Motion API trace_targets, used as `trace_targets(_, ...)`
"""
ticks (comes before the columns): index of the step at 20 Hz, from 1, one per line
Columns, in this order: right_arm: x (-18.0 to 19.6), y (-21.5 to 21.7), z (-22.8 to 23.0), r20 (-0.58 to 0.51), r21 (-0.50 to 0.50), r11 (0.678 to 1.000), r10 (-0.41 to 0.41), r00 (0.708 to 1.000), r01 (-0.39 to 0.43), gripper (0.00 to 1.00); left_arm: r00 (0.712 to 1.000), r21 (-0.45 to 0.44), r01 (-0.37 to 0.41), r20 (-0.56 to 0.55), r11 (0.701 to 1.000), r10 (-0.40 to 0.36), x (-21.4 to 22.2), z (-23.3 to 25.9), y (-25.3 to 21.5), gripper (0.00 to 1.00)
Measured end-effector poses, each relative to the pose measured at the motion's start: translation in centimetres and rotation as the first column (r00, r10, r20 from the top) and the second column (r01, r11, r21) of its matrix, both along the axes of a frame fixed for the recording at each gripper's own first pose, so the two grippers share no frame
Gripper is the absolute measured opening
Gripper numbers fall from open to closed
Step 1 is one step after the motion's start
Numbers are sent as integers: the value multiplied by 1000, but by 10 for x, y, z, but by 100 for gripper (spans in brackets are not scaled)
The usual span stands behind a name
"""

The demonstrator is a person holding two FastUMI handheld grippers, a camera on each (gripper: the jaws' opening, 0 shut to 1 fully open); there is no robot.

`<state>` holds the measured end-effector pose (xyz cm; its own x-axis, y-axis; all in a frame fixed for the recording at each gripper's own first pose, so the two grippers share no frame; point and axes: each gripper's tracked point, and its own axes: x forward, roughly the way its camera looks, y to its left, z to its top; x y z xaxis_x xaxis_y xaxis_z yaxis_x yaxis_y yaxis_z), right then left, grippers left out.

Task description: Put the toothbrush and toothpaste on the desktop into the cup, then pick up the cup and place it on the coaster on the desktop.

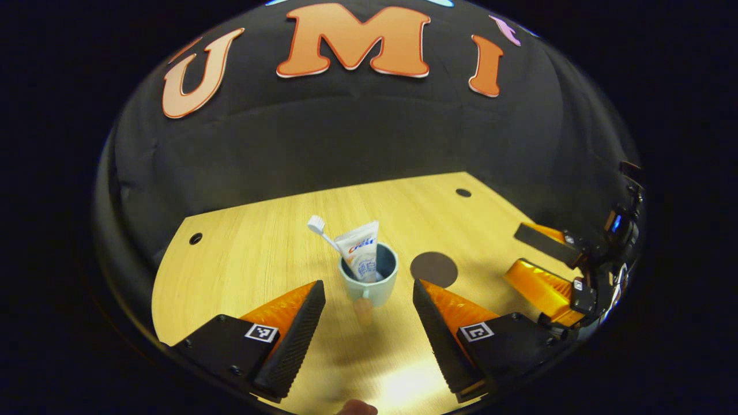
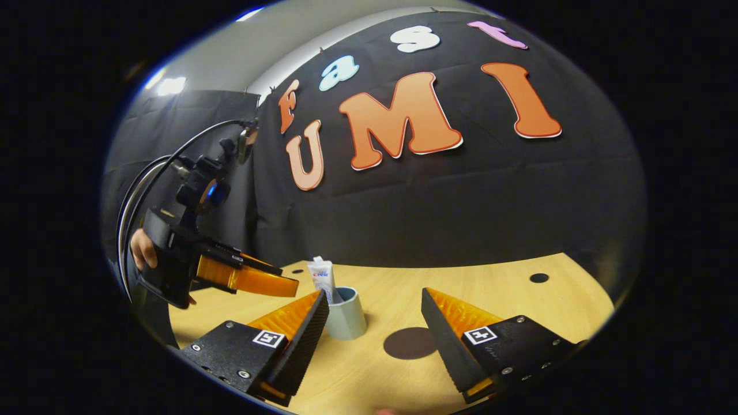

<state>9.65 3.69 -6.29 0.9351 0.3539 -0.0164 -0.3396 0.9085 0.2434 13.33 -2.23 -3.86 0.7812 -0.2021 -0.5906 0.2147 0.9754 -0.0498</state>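
The pale blue-green ceramic cup (image 1: 369, 280) stands upright on the light wooden table (image 1: 248, 259), and in the left gripper view it sits just ahead of the gap between the left gripper's (image 1: 369, 300) two fingers, a little nearer the left-hand one, touching neither. Inside it stand the white toothpaste tube (image 1: 361, 249), leaning slightly, and the white toothbrush (image 1: 320, 230), whose bristled head pokes out and slants away to the left of the tube. The round dark brown coaster (image 1: 433, 269) lies flat on the table just beside the cup, ahead of the right-hand finger's tip and not touching the cup. The left gripper's fingers are spread wide apart and hold nothing.

In the right gripper view the cup (image 2: 346, 314) stands just beyond the tip of the left-hand finger of the right gripper (image 2: 375, 300), with the toothpaste tube (image 2: 322, 278) rising from it. The coaster (image 2: 410, 343) lies between the two fingers, nearer the right-hand one. These fingers are likewise wide apart and empty. Farther left, the left gripper (image 2: 271, 279) hangs above the table, a hand (image 2: 141, 249) behind it.
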Motion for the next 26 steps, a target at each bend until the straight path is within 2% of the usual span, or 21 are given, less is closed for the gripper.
trace_targets(2,-15,4,-1,12,-46,999,13,1000,-12,98,997,0,5,-78,1000,-5,4,-20,-1,99)
trace_targets(6,-33,17,2,15,-33,998,51,999,-50,98,975,15,60,-216,998,-56,10,-42,-12,99)
trace_targets(8,-39,16,3,22,-35,998,51,998,-50,98,961,33,65,-273,997,-54,12,-44,-14,99)
trace_targets(14,-61,2,-8,-1,-23,999,29,1000,-29,98,928,124,141,-363,982,-87,15,-55,-29,99)
trace_targets(20,-81,-16,-20,-25,-4,1000,1,1000,-2,98,903,203,155,-425,967,-55,25,-59,-32,100)
trace_targets(21,-82,-18,-25,-33,0,1000,-4,999,4,98,896,205,146,-441,968,-42,24,-62,-30,99)
trace_targets(24,-86,-28,-33,-49,5,1000,-24,999,24,98,878,201,136,-479,970,-24,24,-75,-29,80)
trace_targets(26,-86,-33,-37,-59,14,999,-33,998,34,98,871,197,139,-490,971,-26,22,-75,-30,75)
